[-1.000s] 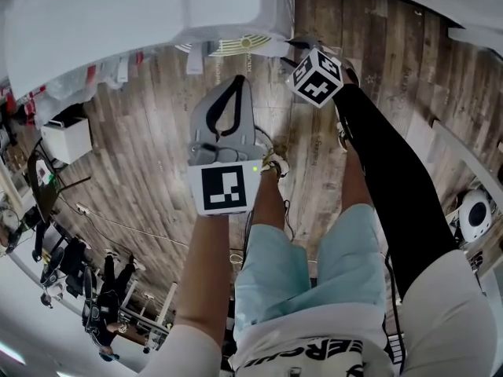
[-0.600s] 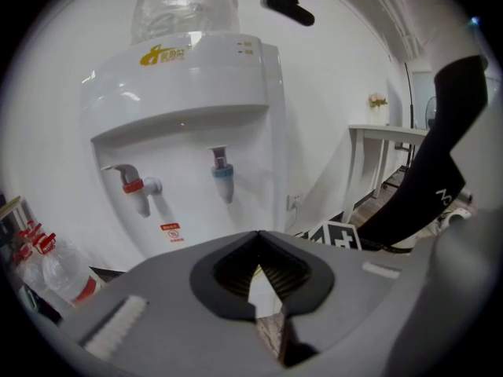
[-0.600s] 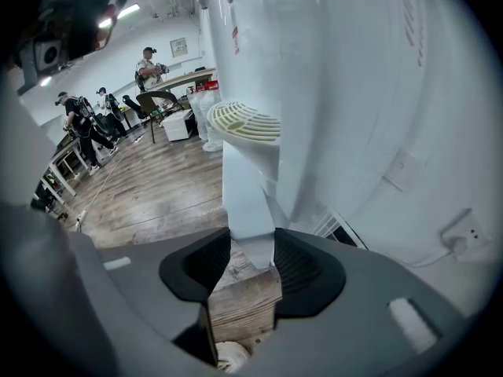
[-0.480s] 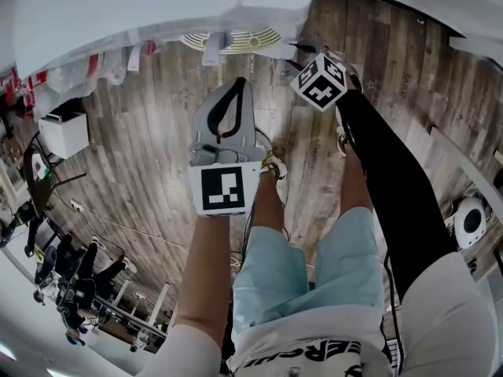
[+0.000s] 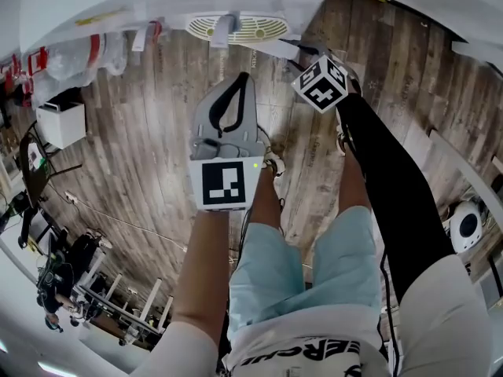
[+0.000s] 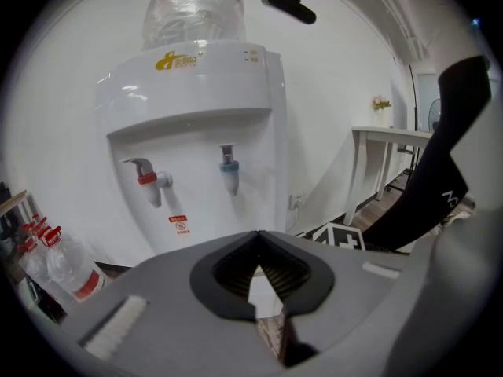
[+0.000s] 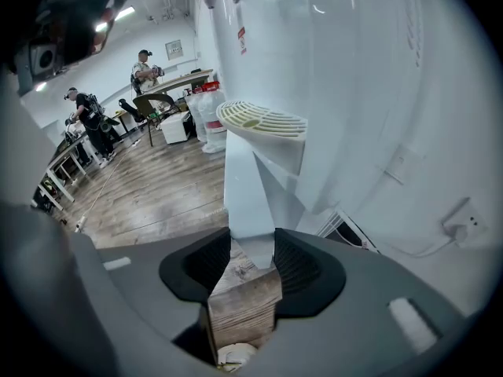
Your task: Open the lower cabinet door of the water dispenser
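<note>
The white water dispenser (image 6: 192, 132) with a red tap (image 6: 145, 181) and a blue tap (image 6: 229, 167) fills the left gripper view. In the right gripper view its lower cabinet door (image 7: 249, 187) shows as a narrow white edge running down from under the drip tray (image 7: 262, 120). My right gripper (image 7: 251, 246) is shut on that door edge, pads on either side. In the head view only its marker cube (image 5: 321, 81) shows, beside the dispenser. My left gripper (image 5: 238, 81) hovers shut and empty in front of the dispenser, below the drip tray (image 5: 236, 27).
Several water bottles (image 6: 63, 261) stand on the floor left of the dispenser. A white table (image 6: 385, 144) stands to its right and a wall socket (image 7: 464, 214) is behind it. A white box (image 5: 61, 124) sits on the wooden floor. People (image 7: 86, 112) work at desks far off.
Both grippers keep their places. The head view has tilted, so the whole drip tray and more of the dispenser's front now show at the top.
</note>
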Demonstrator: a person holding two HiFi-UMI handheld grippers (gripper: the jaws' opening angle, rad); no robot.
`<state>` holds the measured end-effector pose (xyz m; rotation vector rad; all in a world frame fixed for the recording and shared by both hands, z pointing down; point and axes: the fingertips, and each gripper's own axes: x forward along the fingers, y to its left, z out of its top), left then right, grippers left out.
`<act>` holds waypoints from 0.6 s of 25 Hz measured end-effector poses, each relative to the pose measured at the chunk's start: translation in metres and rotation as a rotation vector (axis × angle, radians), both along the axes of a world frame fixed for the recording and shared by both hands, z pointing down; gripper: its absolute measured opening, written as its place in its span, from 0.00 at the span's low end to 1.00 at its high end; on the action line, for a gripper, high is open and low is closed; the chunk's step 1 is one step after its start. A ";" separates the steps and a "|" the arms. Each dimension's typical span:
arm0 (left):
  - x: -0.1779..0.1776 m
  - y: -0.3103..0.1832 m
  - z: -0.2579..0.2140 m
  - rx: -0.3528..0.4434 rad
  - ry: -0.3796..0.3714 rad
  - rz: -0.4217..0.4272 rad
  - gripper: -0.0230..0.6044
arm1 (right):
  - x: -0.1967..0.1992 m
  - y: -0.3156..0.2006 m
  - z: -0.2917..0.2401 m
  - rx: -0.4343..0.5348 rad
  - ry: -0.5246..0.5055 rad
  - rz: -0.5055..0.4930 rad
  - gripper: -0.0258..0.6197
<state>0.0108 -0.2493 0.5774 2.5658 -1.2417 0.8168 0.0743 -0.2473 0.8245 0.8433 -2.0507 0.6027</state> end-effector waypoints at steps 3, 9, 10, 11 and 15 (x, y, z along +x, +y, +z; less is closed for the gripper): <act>-0.004 0.005 0.001 -0.002 -0.005 -0.011 0.13 | -0.003 0.005 0.000 -0.003 -0.001 -0.004 0.29; -0.014 0.012 -0.001 0.000 -0.003 -0.041 0.13 | -0.011 0.017 0.000 -0.015 0.008 -0.039 0.29; -0.017 0.013 -0.001 0.001 -0.002 -0.048 0.13 | -0.013 0.020 0.000 -0.019 0.007 -0.046 0.29; -0.019 0.013 -0.002 0.002 -0.002 -0.054 0.13 | -0.016 0.022 0.000 -0.023 0.006 -0.052 0.29; -0.027 0.017 -0.005 0.010 0.006 -0.076 0.13 | -0.024 0.031 -0.001 -0.039 -0.003 -0.066 0.29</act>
